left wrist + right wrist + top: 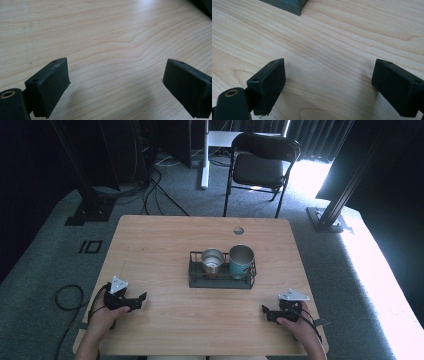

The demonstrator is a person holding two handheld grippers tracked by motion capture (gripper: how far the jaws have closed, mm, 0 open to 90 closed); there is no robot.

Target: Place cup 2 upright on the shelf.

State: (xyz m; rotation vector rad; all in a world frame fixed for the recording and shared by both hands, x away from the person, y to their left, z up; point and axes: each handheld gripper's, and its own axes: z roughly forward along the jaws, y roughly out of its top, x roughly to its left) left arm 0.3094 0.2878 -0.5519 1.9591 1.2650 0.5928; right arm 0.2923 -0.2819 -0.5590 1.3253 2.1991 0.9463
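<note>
My left gripper (142, 297) and right gripper (265, 310) both rest low over the table (160, 245), jaws spread wide, nothing between them. Ahead of and between the two tools sits the dark rack (220, 279), well apart from either, holding a steel cup (212, 260) and teal cup (241, 261). I judge the cups light, rigid and slippery; best gripped across the rim wall.

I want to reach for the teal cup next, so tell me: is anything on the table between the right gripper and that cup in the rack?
Nothing lies on the bare wood between the right gripper and the rack. The teal cup stands inside it, so its low wire wall fronts the cup's base; the steel cup stands beside it.
</note>
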